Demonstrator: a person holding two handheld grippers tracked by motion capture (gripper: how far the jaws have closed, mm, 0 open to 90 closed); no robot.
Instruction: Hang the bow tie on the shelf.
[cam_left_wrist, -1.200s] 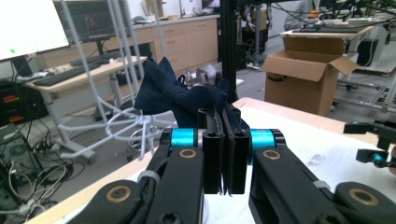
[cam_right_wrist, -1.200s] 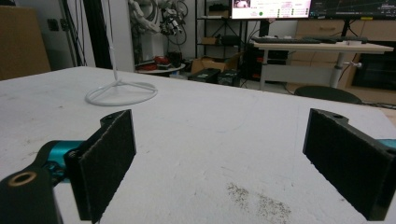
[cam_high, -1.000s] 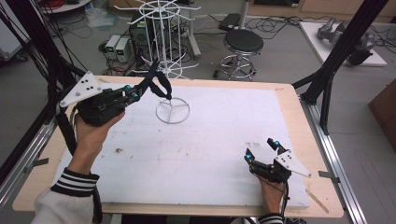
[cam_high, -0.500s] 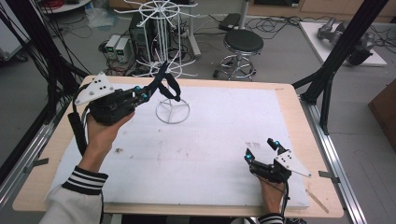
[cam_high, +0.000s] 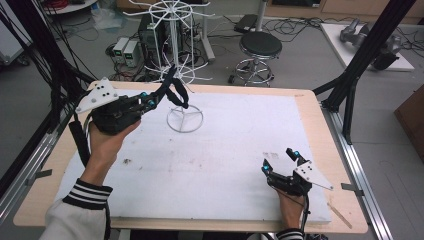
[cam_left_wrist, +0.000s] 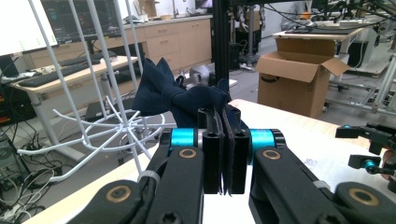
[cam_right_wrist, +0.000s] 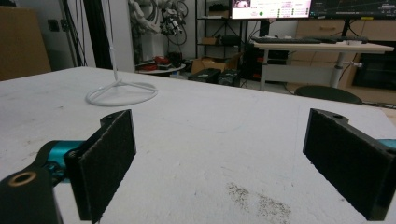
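Two tongs: left tongs (cam_high: 161, 95) clenched on dark blue cloth (cam_left_wrist: 180, 95), wire rack (cam_high: 172, 30) just beyond; right tongs (cam_high: 281, 161) released, far off.

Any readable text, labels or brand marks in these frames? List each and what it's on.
None can be read.
Monitor screen behind the desk, right gripper view: coloured panels and rows, too small and blurred.
Monitor screen at upper left, left gripper view: lines of text, too small.
Brown cardboard box: dark curved mark on its side, no legible letters.
Small printed patch on the white table mat: too small.
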